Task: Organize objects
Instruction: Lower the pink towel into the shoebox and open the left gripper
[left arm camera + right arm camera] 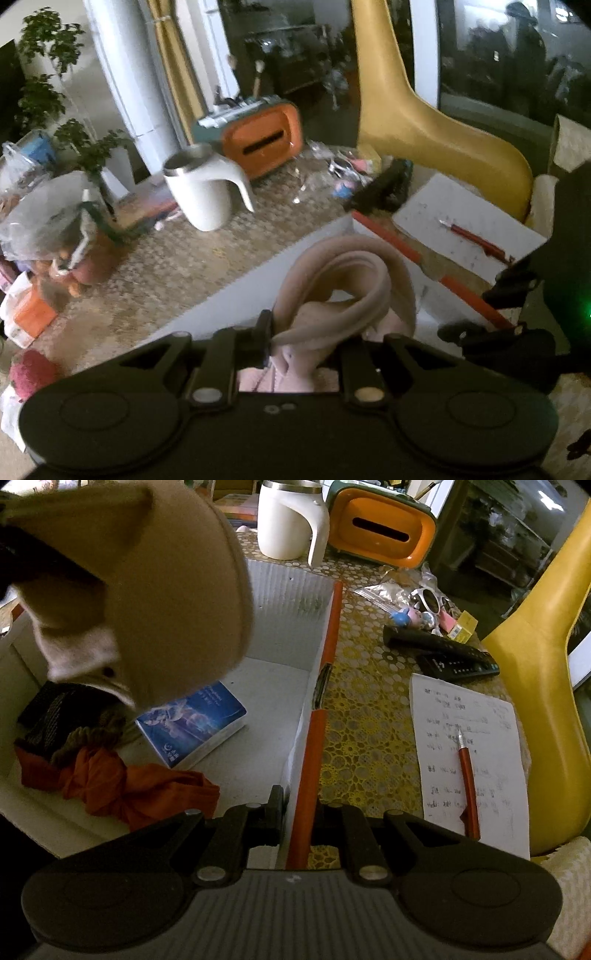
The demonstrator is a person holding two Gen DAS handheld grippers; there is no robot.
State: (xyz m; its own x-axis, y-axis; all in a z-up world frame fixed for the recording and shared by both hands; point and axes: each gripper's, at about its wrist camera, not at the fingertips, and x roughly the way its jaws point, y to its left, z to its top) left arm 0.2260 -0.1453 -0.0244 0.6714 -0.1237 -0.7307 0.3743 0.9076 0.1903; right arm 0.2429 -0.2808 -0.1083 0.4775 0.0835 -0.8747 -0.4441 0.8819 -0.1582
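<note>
The left gripper [295, 347] is clamped on a beige cap [343, 291], holding it up over the white box [280, 686]. From the right wrist view the cap [147, 590] hangs big and close, its brim curving out above the box's inside.

The right gripper [295, 812] sits at the box's right wall, its jaws narrowed around that wall with the orange edge strip [314, 746] between them. Looks like it's gripping the wall, fingers just either side of it.

Inside the box: a blue pack of tissues [192, 727] lying flat in the middle, a crumpled orange cloth [129, 786] at the near side, and something dark with a knot of rope [85, 734] on the left.

On the lace-patterned table [362, 716] to the right of the box there's a sheet of paper [480, 738] with a red pen [467, 775] on top, two black remotes [443, 653] beyond it, then white sunglasses [430, 602] and small toys. Further back stand a white mug [288, 520] and an orange tissue box [380, 528]. A yellow chair [546, 664] is right beside the table.
</note>
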